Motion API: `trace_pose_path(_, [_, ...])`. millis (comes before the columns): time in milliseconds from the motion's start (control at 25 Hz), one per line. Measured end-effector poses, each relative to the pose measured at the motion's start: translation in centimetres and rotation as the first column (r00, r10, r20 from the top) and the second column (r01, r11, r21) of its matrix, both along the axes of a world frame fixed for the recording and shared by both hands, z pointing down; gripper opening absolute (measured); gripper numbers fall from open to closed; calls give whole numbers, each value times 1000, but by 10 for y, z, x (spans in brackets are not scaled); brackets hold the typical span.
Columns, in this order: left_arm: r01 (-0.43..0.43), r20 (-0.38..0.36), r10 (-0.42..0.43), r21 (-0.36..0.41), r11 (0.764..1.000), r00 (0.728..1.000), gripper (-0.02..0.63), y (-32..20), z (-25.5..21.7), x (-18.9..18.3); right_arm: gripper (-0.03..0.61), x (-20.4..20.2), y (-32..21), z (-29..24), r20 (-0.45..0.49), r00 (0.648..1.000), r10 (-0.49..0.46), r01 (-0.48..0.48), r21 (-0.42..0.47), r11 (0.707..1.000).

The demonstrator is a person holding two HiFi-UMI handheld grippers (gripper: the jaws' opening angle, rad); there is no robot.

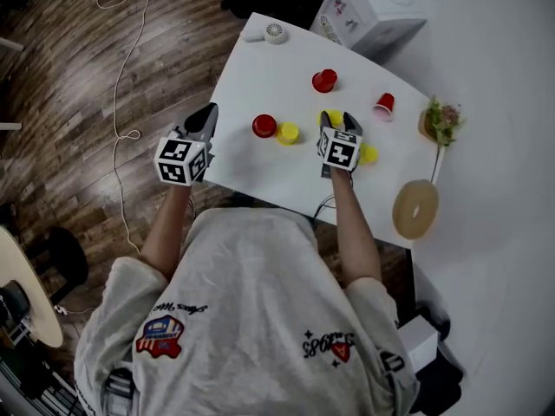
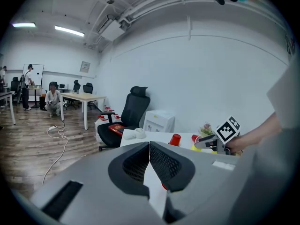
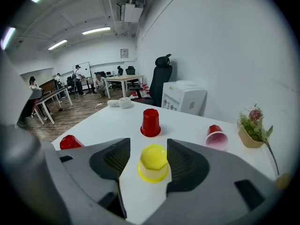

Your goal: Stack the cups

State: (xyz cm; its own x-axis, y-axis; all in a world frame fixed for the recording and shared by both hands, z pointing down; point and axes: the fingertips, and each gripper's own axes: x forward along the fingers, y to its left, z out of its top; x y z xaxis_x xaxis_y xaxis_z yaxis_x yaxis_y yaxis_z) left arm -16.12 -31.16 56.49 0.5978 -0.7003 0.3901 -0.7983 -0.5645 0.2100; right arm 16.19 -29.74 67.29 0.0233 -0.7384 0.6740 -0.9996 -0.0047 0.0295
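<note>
White table (image 1: 260, 167) carries six small cups, three red and three yellow, all standing or lying singly; right gripper (image 3: 149, 144) tilts down over the table with its jaws spread wide; an inverted yellow cup (image 3: 153, 162) stands on the table between them, a pad on either side and no squeeze visible; left gripper (image 2: 149, 145) is at the table's left edge, jaws pressed together at the tips with nothing held; beyond the yellow cup stands an upside-down red cup (image 3: 150, 123), apart from it; to the right of that a tipped red cup (image 3: 216, 138) lies on its side, mouth toward the right gripper; a third red cup (image 1: 264, 126) sits between the two grippers in the head view, just beside a second yellow cup (image 1: 288, 133), cannot tell if they touch; a third yellow cup (image 1: 368, 153) shows just right of the right gripper, partly hidden by it; potted plant (image 1: 440, 121) at the table's right end; small fan (image 1: 276, 33) at the far corner; person's forearms reach in from below in the head view
</note>
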Motion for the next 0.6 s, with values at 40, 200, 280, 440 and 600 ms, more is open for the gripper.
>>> trace_pose_path(40, [4,0,-4,-1,1000,1000,6,0,0,-1,250,1,0,3,-2,1000,6,-6,-9,1000])
trace_pose_path(200, [12,3,-12,-4,1000,1000,6,-1,3,-4,252,8,1,10,-11,999,34,-34,-46,998])
trace_pose_path(280, [13,6,-13,-5,1000,1000,6,-1,3,-6,250,8,2,14,-8,999,34,-35,-68,997])
trace_pose_path(440, [13,9,-13,-6,1000,1000,6,1,2,-9,212,6,8,17,0,999,43,-43,-104,994])
trace_pose_path(600, [2,7,-2,-5,1000,1000,6,2,1,-7,209,3,11,13,8,999,47,-46,-87,995])
